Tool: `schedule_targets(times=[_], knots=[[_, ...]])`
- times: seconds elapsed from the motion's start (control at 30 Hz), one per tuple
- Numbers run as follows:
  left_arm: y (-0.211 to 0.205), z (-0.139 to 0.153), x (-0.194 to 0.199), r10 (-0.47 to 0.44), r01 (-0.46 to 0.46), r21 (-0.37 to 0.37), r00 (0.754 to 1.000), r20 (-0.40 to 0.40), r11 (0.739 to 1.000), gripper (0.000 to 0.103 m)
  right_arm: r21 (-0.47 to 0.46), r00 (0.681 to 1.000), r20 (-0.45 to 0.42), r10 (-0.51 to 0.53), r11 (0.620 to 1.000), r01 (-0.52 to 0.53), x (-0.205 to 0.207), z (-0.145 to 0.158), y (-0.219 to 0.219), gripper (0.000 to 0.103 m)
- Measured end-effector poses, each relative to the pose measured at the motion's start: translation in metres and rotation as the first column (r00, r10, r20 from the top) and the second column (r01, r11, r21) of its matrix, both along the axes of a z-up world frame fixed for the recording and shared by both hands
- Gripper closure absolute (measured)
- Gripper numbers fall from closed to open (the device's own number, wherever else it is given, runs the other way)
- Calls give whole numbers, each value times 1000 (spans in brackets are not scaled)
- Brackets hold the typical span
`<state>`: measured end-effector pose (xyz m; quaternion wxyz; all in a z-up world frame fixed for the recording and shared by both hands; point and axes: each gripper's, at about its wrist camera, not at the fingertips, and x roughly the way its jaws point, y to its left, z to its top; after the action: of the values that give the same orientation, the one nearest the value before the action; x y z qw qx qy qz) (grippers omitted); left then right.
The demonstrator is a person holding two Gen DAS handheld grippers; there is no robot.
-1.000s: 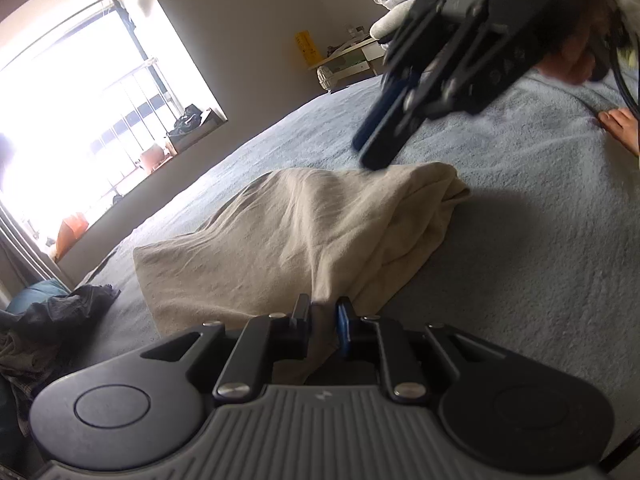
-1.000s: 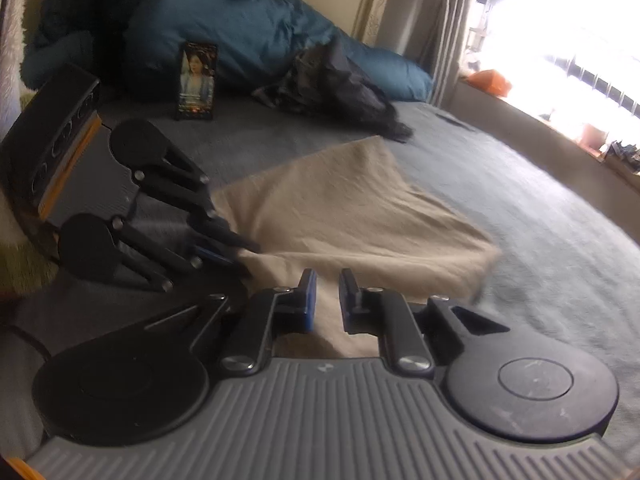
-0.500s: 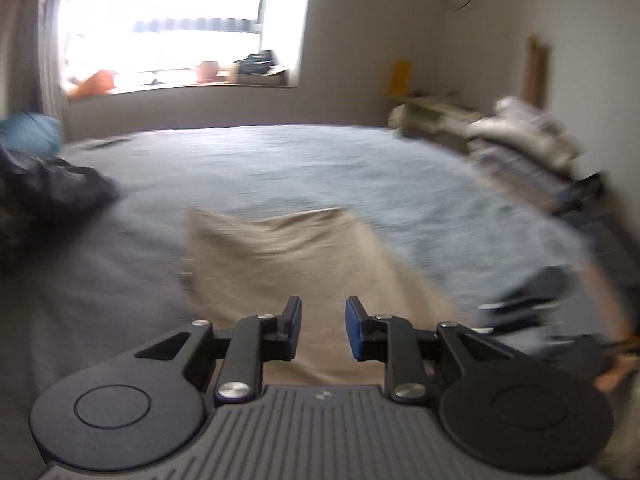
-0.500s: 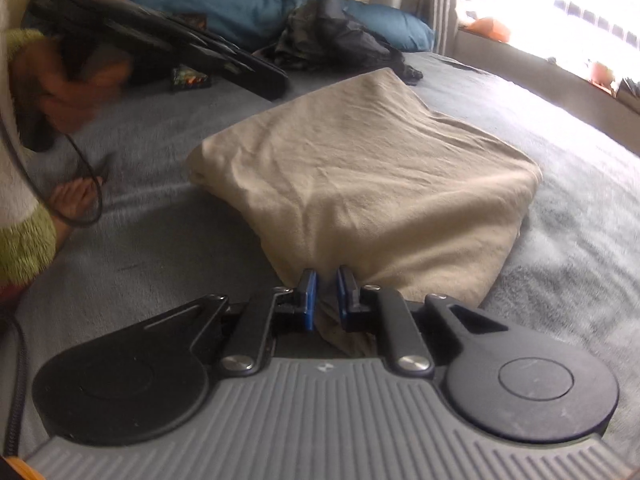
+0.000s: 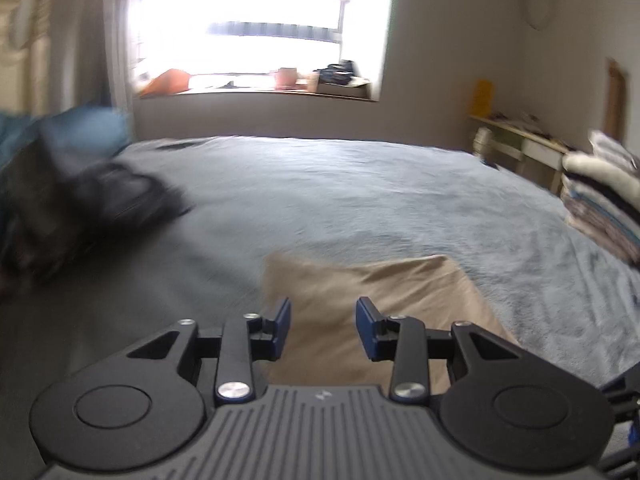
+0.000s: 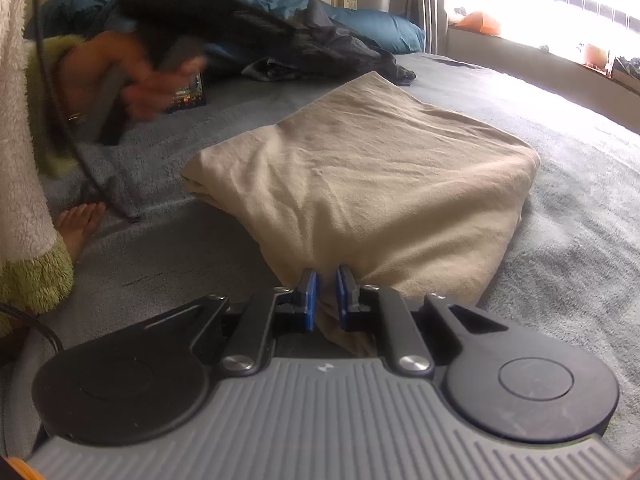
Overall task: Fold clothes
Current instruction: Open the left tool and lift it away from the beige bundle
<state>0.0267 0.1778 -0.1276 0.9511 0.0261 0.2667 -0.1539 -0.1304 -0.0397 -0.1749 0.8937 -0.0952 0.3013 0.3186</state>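
While the right gripper has its jaws nearly together, clamped on the near corner of the beige garment, the rest of that cloth lies flat on the bed and runs straight away from the grip. In the right wrist view the folded piece stretches from the pinched corner toward the head of the bed, its long axis pointing up and away to a far corner that ends just short of the dark clothes heaped against the blue duvet. Its left edge shows stacked layers; its right edge is a rounded fold.

So the right side is the one already on the garment. The left gripper hovers above the same beige garment with its jaws apart and opening, nothing between them, the cloth below and ahead of the tips. Seen from the right wrist, the person's left hand carries that tool raised off the bed, over the garment's left side.

My judgement: the coming fold turns on the left jaws coming down on a free corner or edge across from the held one. Farther off, a pile of folded clothes sits at the bed's far right edge.
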Motion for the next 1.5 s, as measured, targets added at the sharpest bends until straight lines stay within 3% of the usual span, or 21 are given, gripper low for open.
schedule_targets(times=[0.07, 0.13, 0.2, 0.33, 0.43, 0.53, 0.6, 0.73, 0.8, 0.87, 0.93, 1.0, 1.07, 1.13, 1.17, 1.2, 1.27, 1.37, 1.43, 1.5], knots=[[-7, -15, 24, 12, -11, 53, 1000, -14, 999, 72, 5, 1000, -2, -1, 1000, 1, 0, 0, 0, 95], [-4, -36, 46, 60, -54, 98, 996, -66, 994, 81, 11, 1000, -5, -4, 1000, 4, 0, -1, -2, 95], [9, -48, 52, 73, -70, 42, 994, -83, 997, 81, 17, 1000, -4, -5, 1000, 5, 0, 1, -3, 95], [23, -44, 52, 88, -93, -46, 991, -104, 995, 81, 29, 1000, -10, -3, 1000, 3, 0, 1, -6, 95], [55, -44, 55, 169, -192, -151, 974, -154, 970, 71, 33, 1000, -9, -4, 999, 5, 1, 0, -7, 95], [84, -39, 49, 255, -289, -190, 950, -181, 938, 75, 36, 1000, -6, -9, 999, 9, 2, 0, -7, 95], [97, -27, 34, 270, -302, -196, 947, -172, 933, 75, 34, 1000, -2, -12, 999, 13, 2, -1, -6, 95], [98, -1, -14, 169, -197, -187, 973, -157, 962, 73, 30, 1000, 5, -21, 999, 21, 3, -2, -4, 95], [87, 5, -38, 71, -101, -177, 983, -168, 979, 64, 26, 1000, 7, -24, 999, 24, 3, -1, -3, 95], [77, 5, -63, -20, -16, -178, 980, -196, 984, 60, 20, 1000, 10, -25, 999, 25, 4, -1, -2, 95], [70, -4, -80, -57, 10, -190, 968, -244, 982, 60, 19, 1000, 10, -29, 999, 29, 2, -1, -2, 95], [64, -17, -93, -63, 17, -160, 957, -283, 987, 60, 18, 999, 9, -33, 999, 33, 1, -1, -1, 95], [59, -38, -98, -12, -3, -46, 949, -315, 999, 60, 21, 999, 6, -37, 999, 37, 1, -1, -2, 95], [64, -52, -102, 30, -30, 5, 943, -332, 1000, 67, 28, 999, 0, -43, 999, 43, 1, 0, -2, 95], [68, -58, -104, 50, -45, 21, 940, -338, 999, 78, 31, 999, -2, -46, 998, 46, 1, 0, -3, 95], [72, -58, -106, 66, -60, 27, 938, -340, 998, 78, 34, 999, -5, -49, 998, 49, 2, 0, -3, 95], [77, -44, -108, 80, -78, 22, 946, -315, 997, 77, 36, 999, -8, -51, 998, 51, 2, 0, -3, 95], [74, -12, -115, 56, -55, 13, 978, -199, 998, 74, 39, 999, -13, -53, 998, 53, 3, 0, -3, 95], [60, 4, -115, -13, 13, -5, 991, -131, 1000, 71, 47, 998, -20, -56, 997, 57, 2, 0, -4, 95], [32, 4, -109, -115, 117, 7, 987, -108, 993, 68, 58, 998, -31, -59, 996, 60, 4, 1, -6, 95]])
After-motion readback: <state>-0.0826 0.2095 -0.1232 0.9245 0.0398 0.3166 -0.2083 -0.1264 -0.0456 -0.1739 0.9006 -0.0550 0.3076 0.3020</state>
